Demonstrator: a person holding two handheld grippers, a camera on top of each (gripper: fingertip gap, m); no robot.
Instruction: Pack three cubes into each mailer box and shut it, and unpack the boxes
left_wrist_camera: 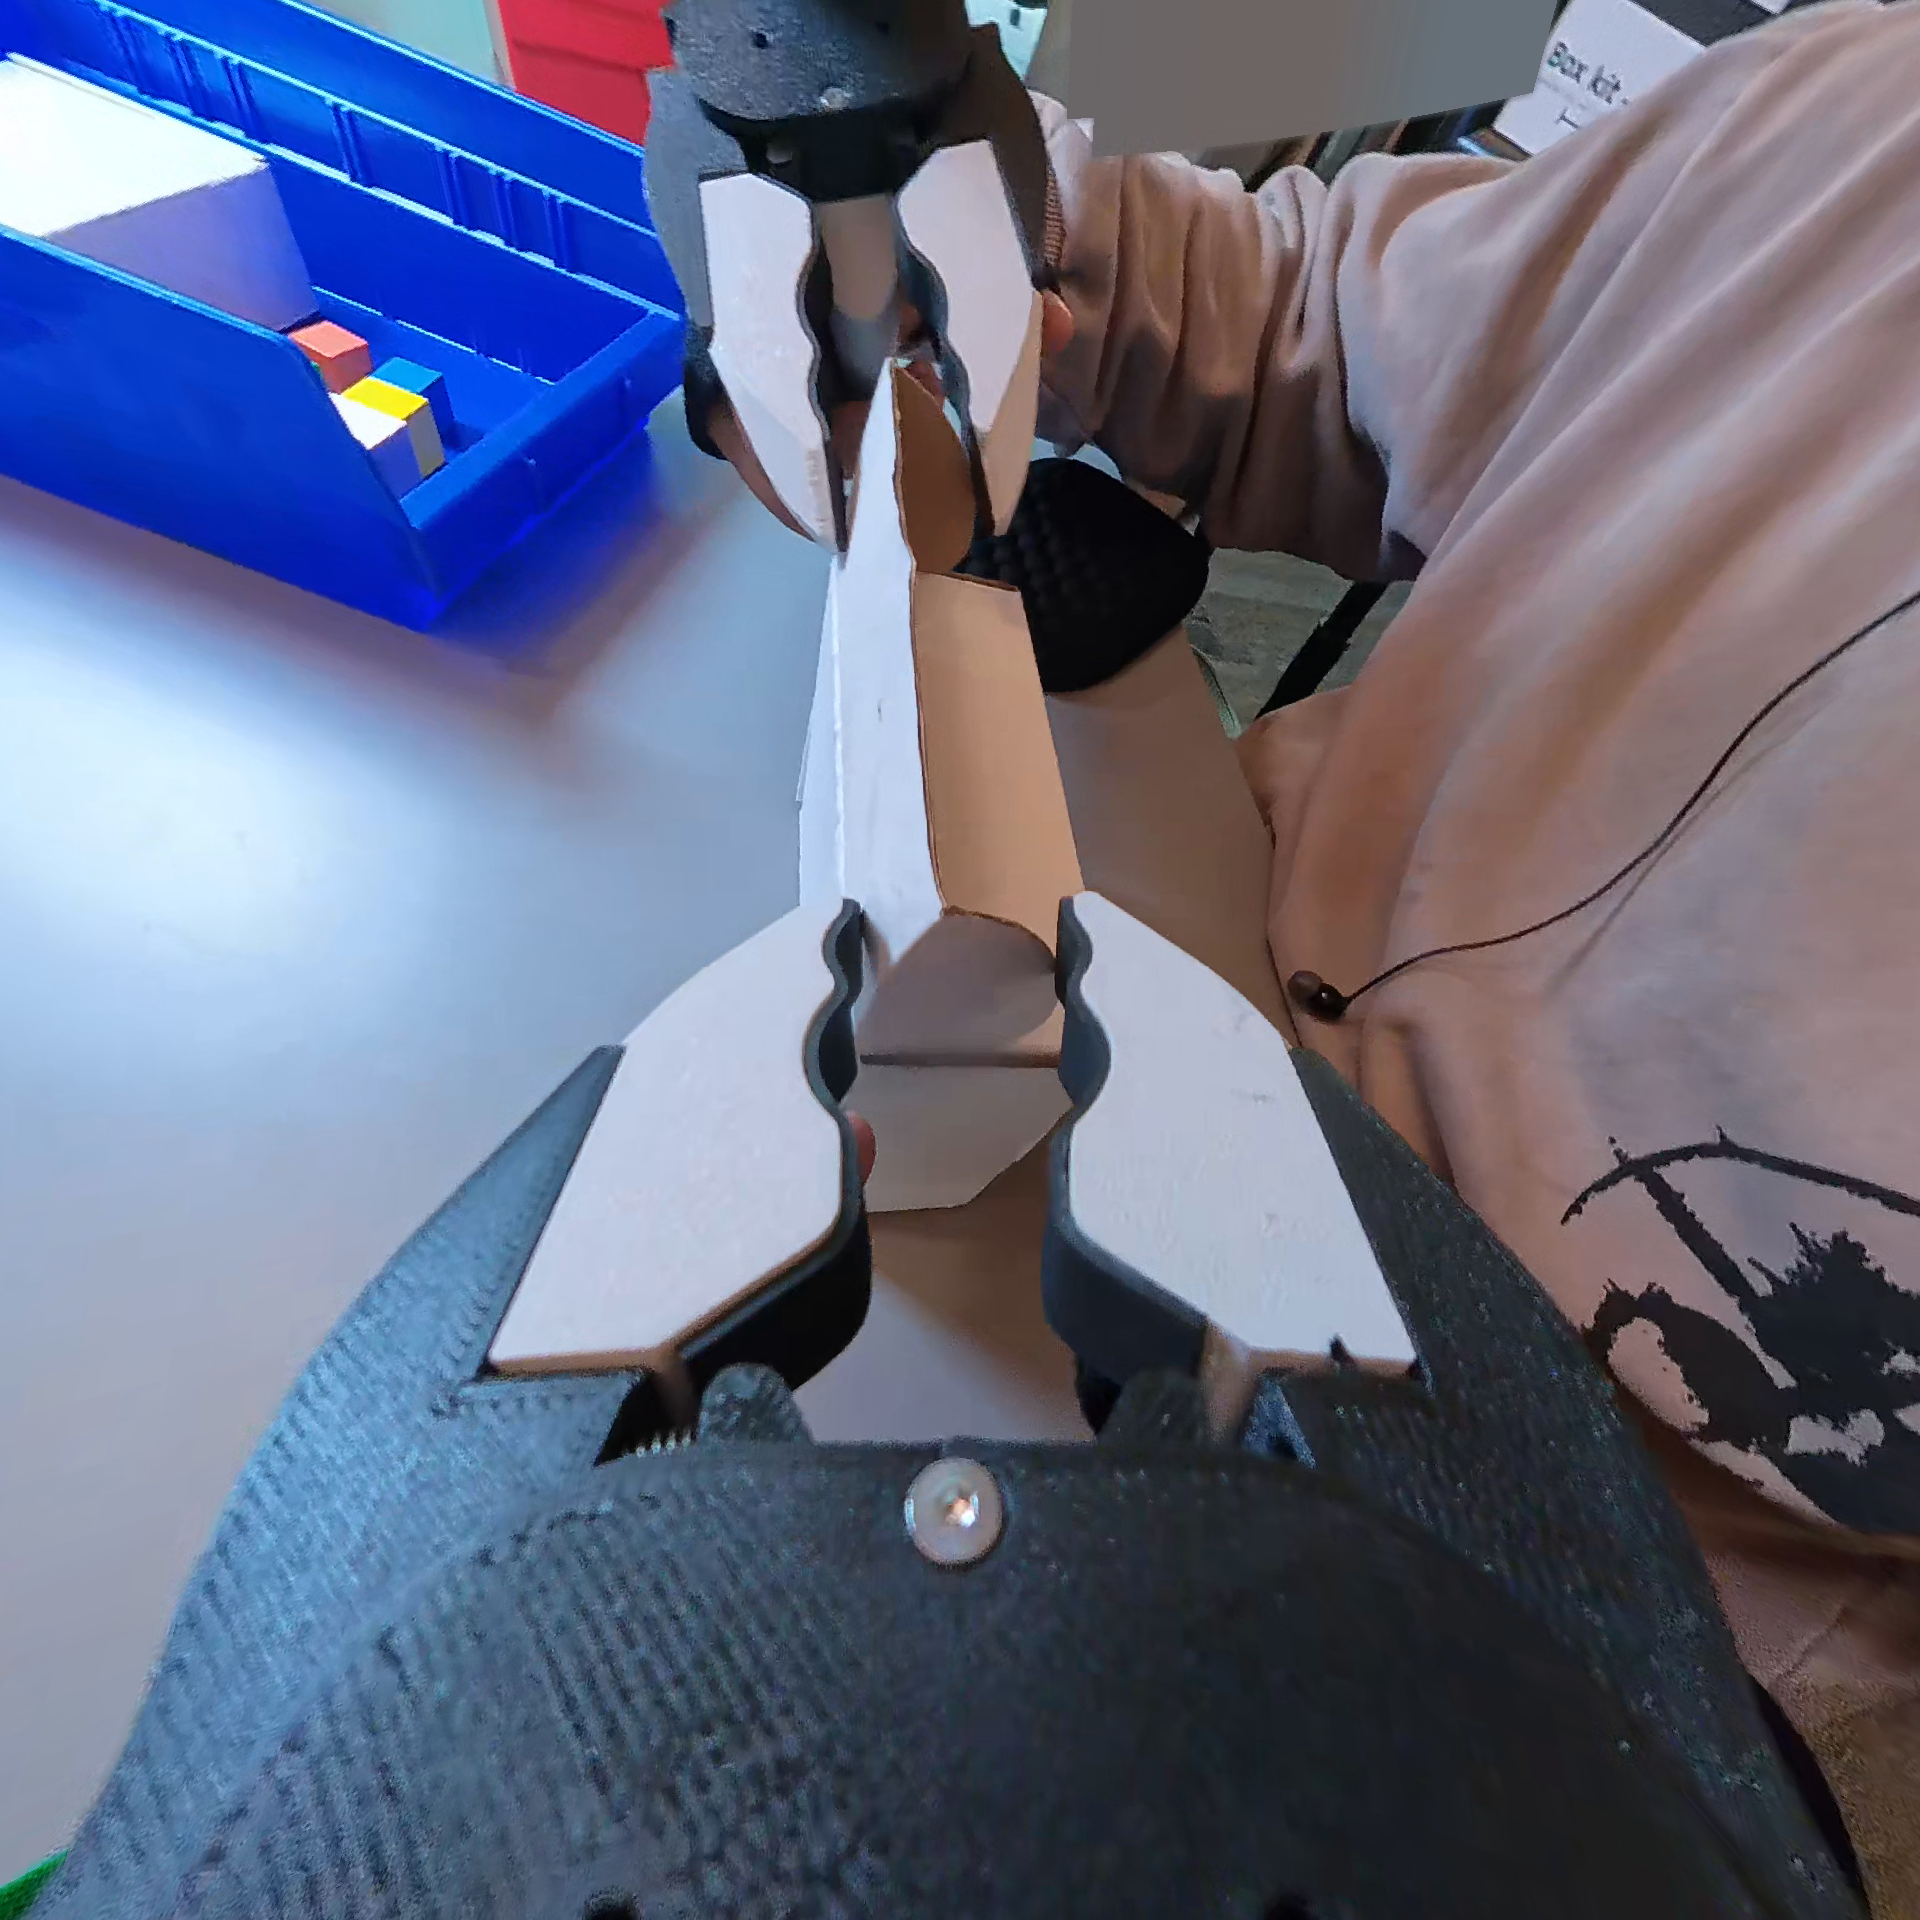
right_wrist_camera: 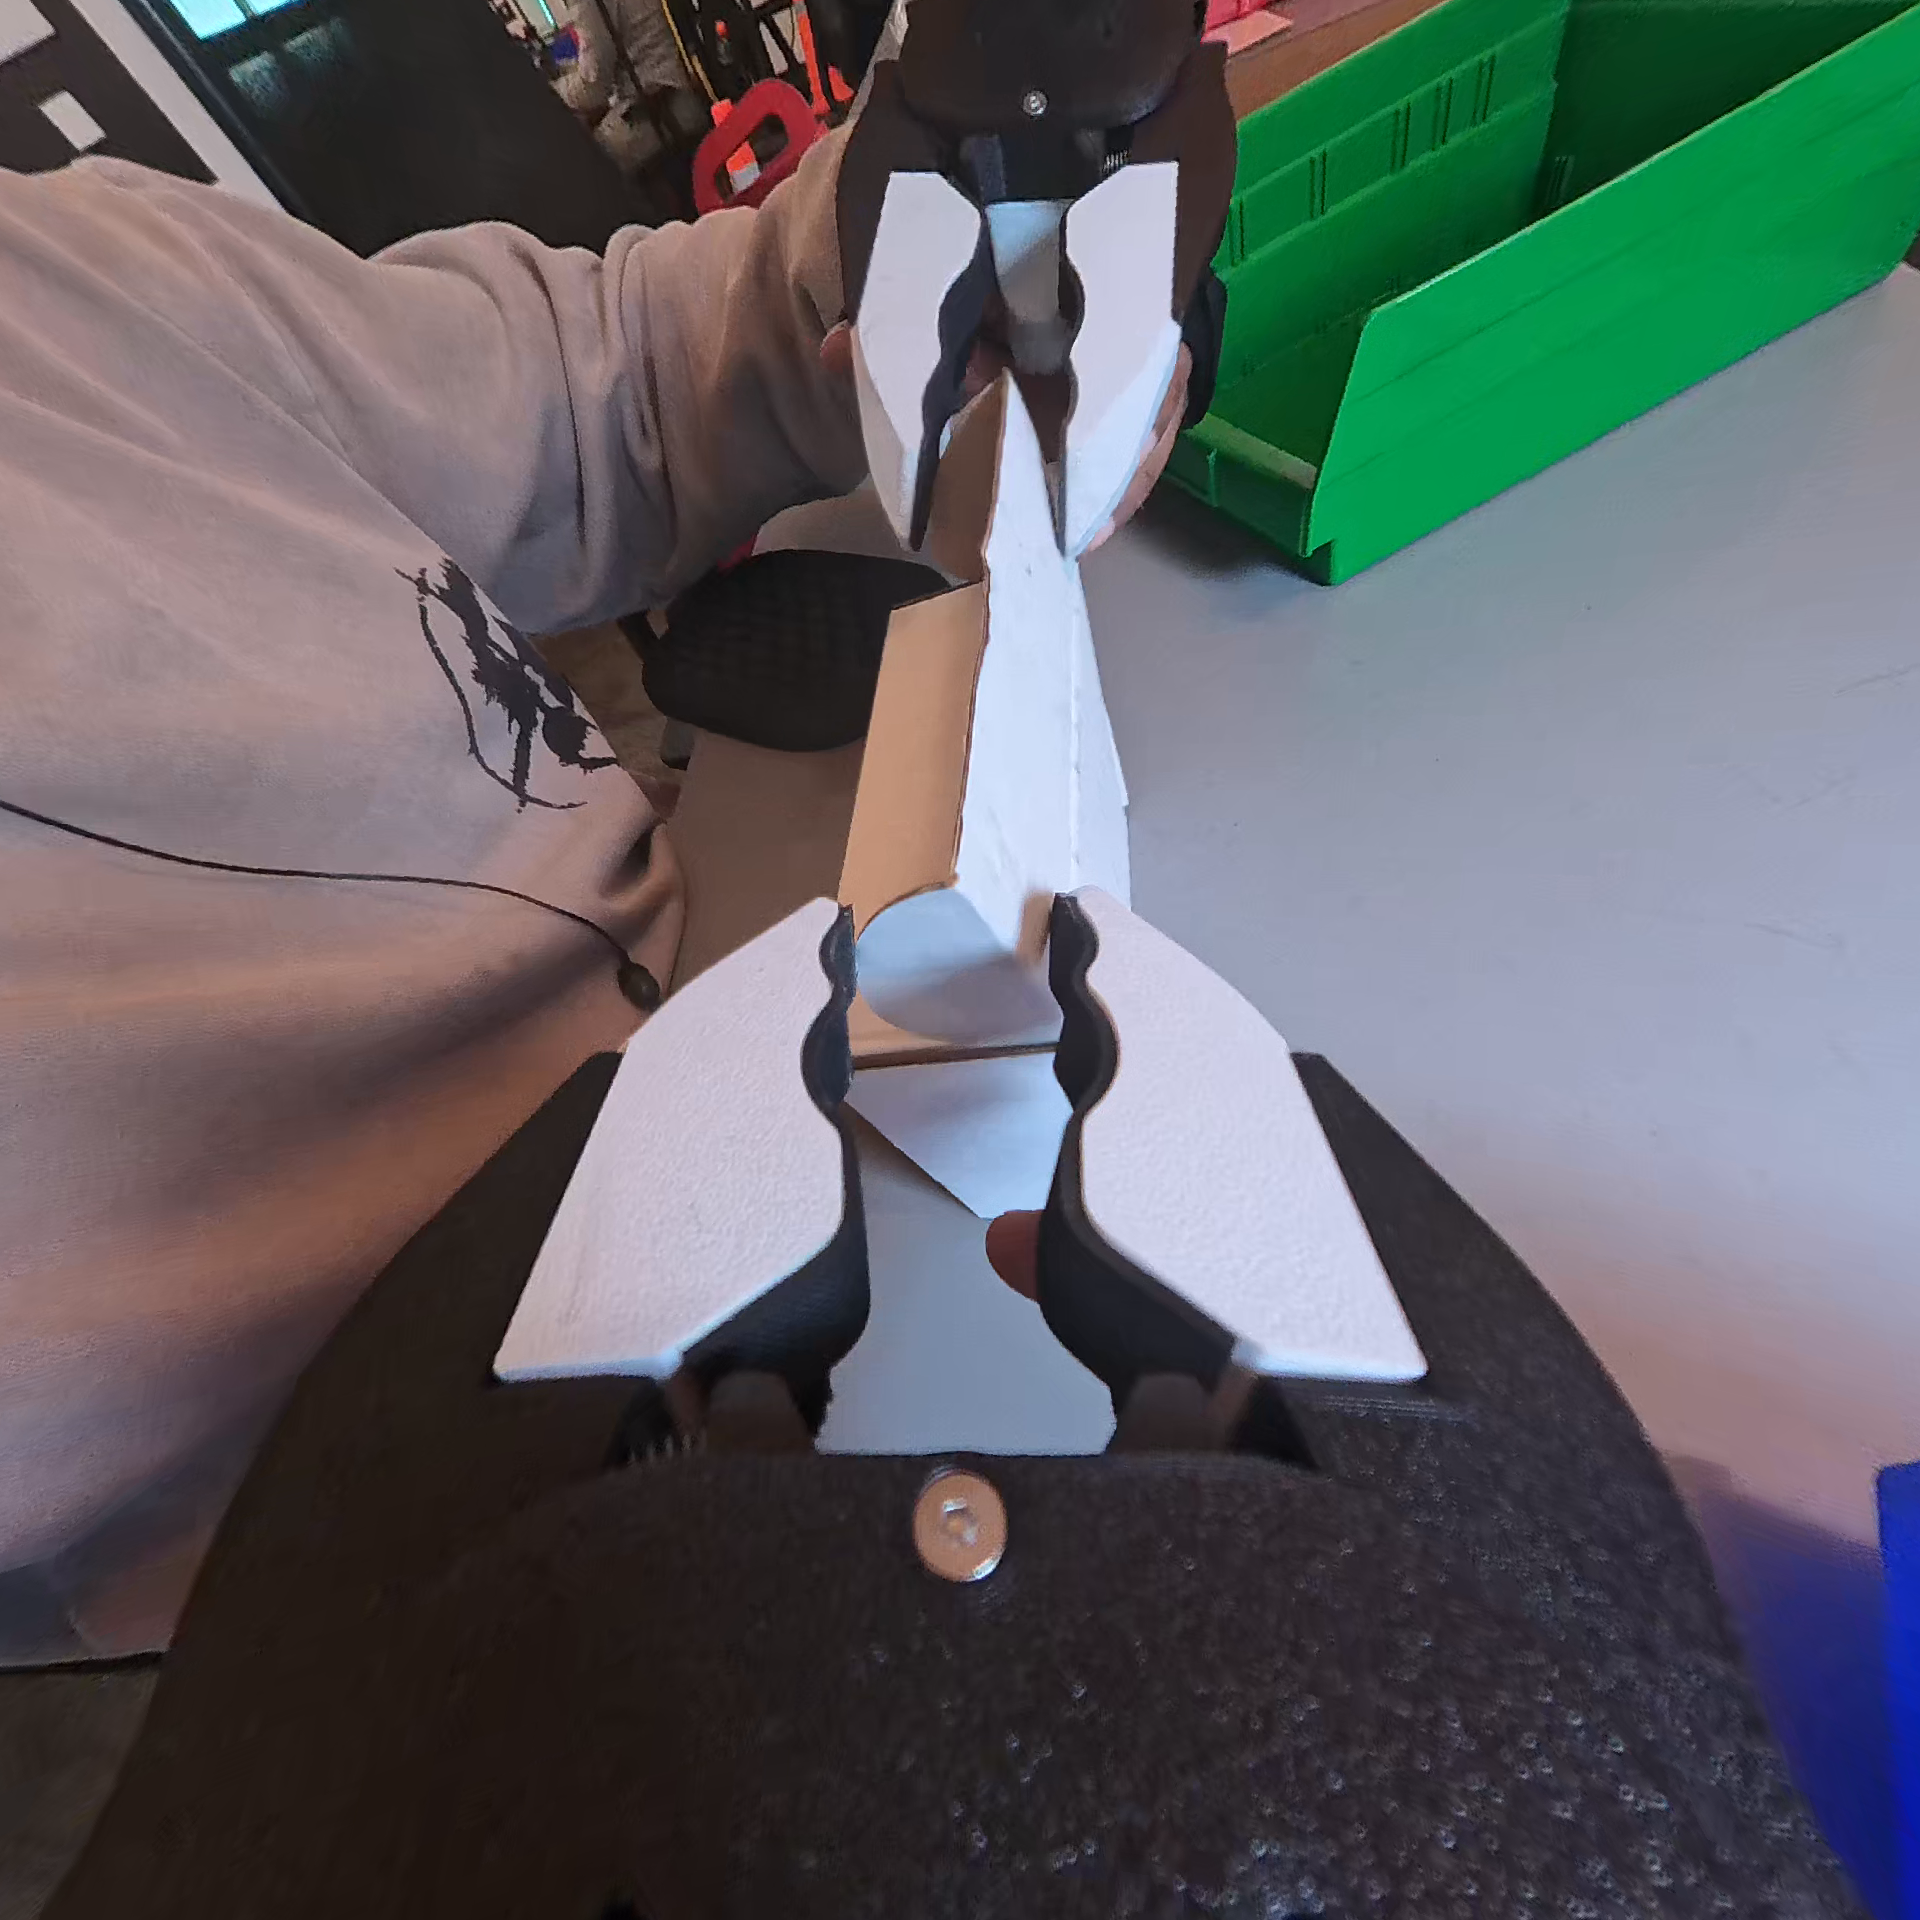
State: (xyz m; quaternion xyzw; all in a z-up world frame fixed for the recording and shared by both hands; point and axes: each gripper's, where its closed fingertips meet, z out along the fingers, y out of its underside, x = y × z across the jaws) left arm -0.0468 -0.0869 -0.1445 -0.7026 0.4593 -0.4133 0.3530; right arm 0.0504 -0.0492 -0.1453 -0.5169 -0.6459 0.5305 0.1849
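A mailer box, white outside and brown inside, is held between my two grippers above the grey table. My left gripper is partly closed, with the near end of the lid's front flap and its folded ear between the fingers. My right gripper faces it and clasps the far end. In the right wrist view my right gripper holds its end of the box the same way, and the left gripper is opposite. Red, blue and yellow cubes lie in a blue bin.
The blue bin at the left also holds a white box. A green bin stands on the table at the other side. A person's torso in a light hoodie is close behind the box. A black chair seat shows below. The grippers' ends are close to 11 cm from one another.
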